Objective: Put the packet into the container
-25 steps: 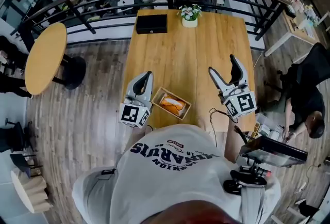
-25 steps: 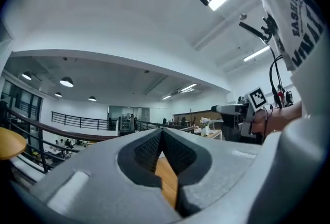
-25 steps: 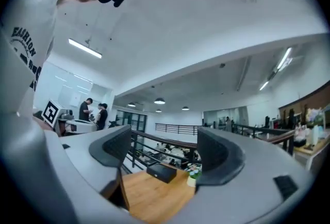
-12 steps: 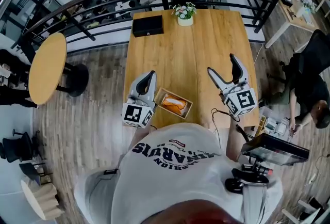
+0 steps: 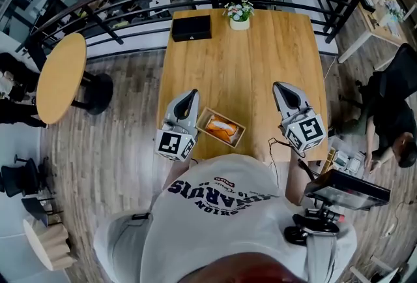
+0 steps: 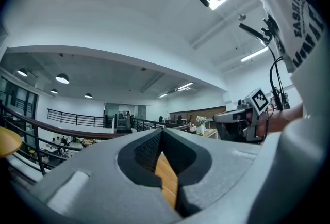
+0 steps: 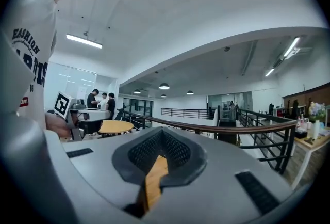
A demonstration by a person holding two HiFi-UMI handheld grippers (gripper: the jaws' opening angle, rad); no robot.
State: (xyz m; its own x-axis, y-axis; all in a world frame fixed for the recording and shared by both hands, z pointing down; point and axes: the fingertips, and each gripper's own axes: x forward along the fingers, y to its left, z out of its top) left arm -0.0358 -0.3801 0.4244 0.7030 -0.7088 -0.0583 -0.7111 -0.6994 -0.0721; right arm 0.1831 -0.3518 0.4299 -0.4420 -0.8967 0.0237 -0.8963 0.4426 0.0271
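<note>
Since the orange packet (image 5: 220,127) already lies, as far as I can tell, inside the small shallow wooden container (image 5: 202,118) on the long wooden table (image 5: 241,60), the left gripper (image 5: 190,95) and right gripper (image 5: 280,87) flank it, jaws closed on nothing.

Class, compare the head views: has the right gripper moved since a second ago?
Yes. The right gripper has closed its jaws together, on nothing; its body stays near the right edge of the table.
</note>
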